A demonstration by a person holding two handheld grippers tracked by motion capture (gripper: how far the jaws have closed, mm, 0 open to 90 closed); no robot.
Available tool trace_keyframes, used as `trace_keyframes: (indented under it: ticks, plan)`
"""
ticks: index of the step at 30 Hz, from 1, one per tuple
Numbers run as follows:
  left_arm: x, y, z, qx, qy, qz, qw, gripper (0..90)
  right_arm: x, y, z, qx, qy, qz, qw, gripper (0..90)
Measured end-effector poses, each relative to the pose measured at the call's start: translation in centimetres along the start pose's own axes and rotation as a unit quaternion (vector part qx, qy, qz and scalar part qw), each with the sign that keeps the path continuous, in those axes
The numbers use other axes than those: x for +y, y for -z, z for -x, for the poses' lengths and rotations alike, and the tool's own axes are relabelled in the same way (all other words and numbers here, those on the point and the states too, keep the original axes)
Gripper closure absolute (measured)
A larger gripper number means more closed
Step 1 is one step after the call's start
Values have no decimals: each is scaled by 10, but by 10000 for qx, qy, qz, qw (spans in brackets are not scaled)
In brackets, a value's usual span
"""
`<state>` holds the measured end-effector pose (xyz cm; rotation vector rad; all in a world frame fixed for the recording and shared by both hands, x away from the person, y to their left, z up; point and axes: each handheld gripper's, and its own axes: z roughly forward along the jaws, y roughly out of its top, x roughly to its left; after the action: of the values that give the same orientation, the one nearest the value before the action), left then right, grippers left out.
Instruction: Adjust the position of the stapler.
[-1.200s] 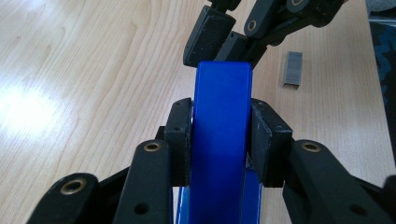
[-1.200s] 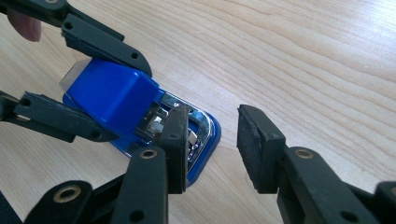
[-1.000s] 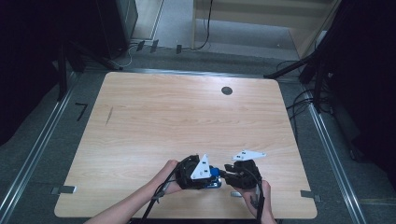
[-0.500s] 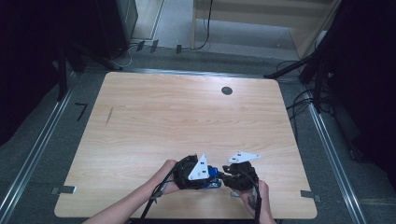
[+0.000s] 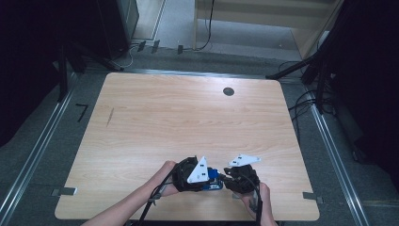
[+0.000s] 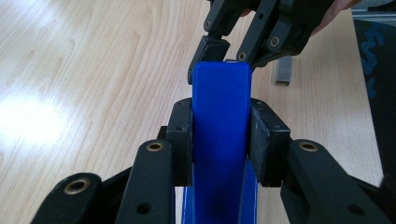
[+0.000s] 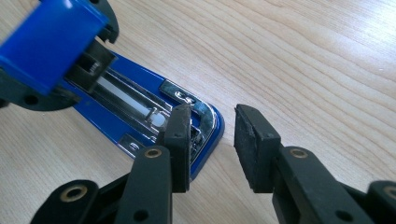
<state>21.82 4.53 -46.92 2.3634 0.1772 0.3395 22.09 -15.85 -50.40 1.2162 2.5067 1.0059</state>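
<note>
Blue stapler (image 5: 212, 179) sits at the table's (image 5: 188, 113) 6 o'clock edge. Left gripper (image 6: 219, 140) clamps its hinged lid; right gripper (image 7: 212, 135) gapes empty at the nose. Stiff, slick plastic, so grab the flat sides.

A light wooden table (image 5: 188, 117) is seen from above, with a round dark grommet (image 5: 228, 91) set near its far right corner. Grey carpet floor (image 5: 42, 155) surrounds it, crossed by metal rails (image 5: 329, 141) on the left and right. Cables (image 5: 301, 101) are strewn at the right. A pale wooden cabinet (image 5: 263, 21) is placed at the far side. Both sides are left in darkness.
</note>
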Motion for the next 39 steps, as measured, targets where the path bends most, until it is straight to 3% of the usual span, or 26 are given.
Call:
trace_keyframes:
  ticks: [15, 22, 39]
  plan:
    - [-1, 15, 1, 44, -55, -35, 10000, 665, 3, 1, -9, -215, 284, -95, 9993, 736]
    - [-4, 22, 0, 40, 14, -47, 10000, 665, 4, 1, -12, -309, 430, -127, 9985, 755]
    - [-16, 41, -2, 63, 161, 74, 9998, 661, 5, 0, -15, -328, 496, -139, 9981, 793]
